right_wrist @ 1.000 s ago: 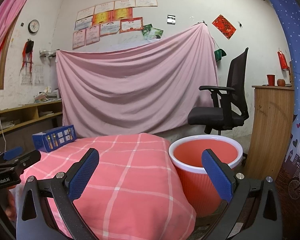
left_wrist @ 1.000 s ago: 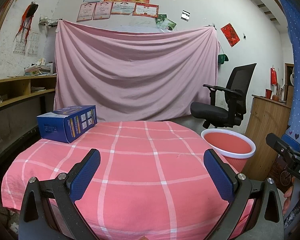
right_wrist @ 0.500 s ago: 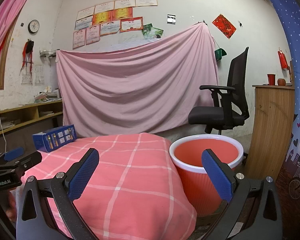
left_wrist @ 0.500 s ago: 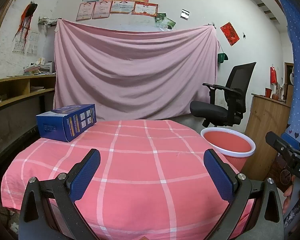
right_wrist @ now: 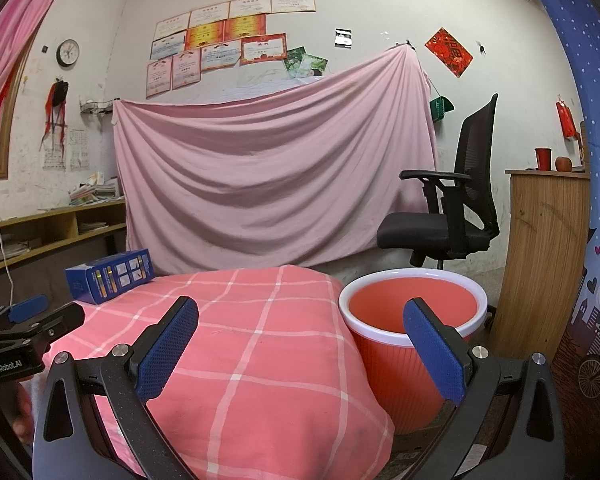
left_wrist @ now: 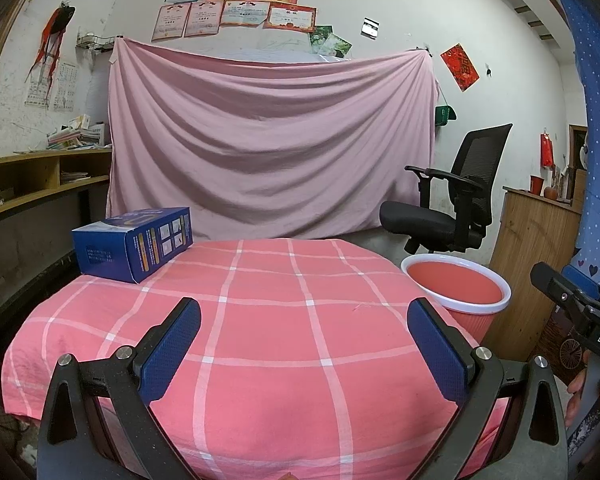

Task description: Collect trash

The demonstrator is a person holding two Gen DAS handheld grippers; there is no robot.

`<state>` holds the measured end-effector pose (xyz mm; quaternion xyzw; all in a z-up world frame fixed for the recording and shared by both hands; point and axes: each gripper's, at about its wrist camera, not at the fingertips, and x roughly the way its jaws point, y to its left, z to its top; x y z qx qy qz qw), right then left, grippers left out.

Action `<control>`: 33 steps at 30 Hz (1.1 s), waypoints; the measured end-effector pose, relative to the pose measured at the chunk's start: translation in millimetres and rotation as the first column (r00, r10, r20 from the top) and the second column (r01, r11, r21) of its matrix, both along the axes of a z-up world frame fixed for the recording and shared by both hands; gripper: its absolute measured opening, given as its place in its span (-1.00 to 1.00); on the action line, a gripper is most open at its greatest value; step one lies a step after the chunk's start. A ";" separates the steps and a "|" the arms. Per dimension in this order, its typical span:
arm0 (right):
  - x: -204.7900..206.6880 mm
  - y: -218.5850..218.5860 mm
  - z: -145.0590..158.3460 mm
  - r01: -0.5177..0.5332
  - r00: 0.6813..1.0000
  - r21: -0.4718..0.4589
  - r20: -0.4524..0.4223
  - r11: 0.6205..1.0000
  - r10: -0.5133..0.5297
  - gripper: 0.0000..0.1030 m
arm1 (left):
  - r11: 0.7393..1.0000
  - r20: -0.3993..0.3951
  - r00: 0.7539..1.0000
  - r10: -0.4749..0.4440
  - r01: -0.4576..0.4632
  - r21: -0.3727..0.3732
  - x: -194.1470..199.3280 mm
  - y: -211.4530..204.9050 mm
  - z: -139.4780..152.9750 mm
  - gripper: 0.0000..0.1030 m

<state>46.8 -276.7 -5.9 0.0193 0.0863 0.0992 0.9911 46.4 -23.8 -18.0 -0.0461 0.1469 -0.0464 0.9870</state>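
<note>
A blue cardboard box [left_wrist: 134, 244] lies on the far left corner of the table with the pink checked cloth [left_wrist: 284, 320]; it also shows in the right wrist view [right_wrist: 110, 276]. A red bin with a white rim [right_wrist: 412, 340] stands on the floor right of the table, and its inside looks empty; it also shows in the left wrist view [left_wrist: 456, 288]. My left gripper [left_wrist: 304, 344] is open and empty over the near table edge. My right gripper [right_wrist: 300, 340] is open and empty, low, between table and bin.
A black office chair [left_wrist: 456, 200] stands behind the bin. A wooden cabinet [right_wrist: 540, 260] is right of the bin. A pink sheet [left_wrist: 268, 148] hangs on the back wall. Wooden shelves [left_wrist: 32, 184] run along the left wall.
The left gripper has dipped slightly, so the table and box sit a little lower in its view. The right gripper has barely moved.
</note>
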 end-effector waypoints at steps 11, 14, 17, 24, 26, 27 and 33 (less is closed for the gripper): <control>-0.1 0.4 0.5 0.000 1.000 0.000 0.000 1.000 0.000 1.00 | 1.000 0.000 1.000 0.000 0.000 -0.001 -0.1 0.0 0.1 0.96; 0.6 1.8 0.2 -0.001 1.000 0.000 -0.001 1.000 0.001 1.00 | 1.000 -0.001 1.000 0.001 -0.001 -0.001 0.1 -0.1 -0.1 0.96; 0.5 2.0 0.3 -0.001 1.000 0.000 -0.001 1.000 0.001 1.00 | 1.000 0.000 1.000 0.001 -0.001 -0.001 0.1 0.2 0.2 0.96; -0.1 3.5 -0.3 -0.001 1.000 0.000 -0.002 1.000 0.001 1.00 | 1.000 -0.003 1.000 0.002 -0.002 -0.009 -1.2 0.0 -1.9 0.96; -0.2 3.8 -0.2 -0.001 1.000 -0.001 -0.003 1.000 0.001 1.00 | 1.000 -0.003 1.000 0.001 -0.001 -0.010 -2.4 -0.4 -2.8 0.96; -0.2 3.8 -0.1 -0.001 1.000 -0.001 -0.003 1.000 0.001 1.00 | 1.000 -0.003 1.000 0.003 -0.003 -0.009 -2.8 -1.1 -2.7 0.96; -1.6 7.5 -3.2 0.004 1.000 -0.003 0.001 1.000 -0.004 1.00 | 1.000 -0.016 0.999 0.030 -0.030 -0.001 -2.3 -0.5 -3.7 0.96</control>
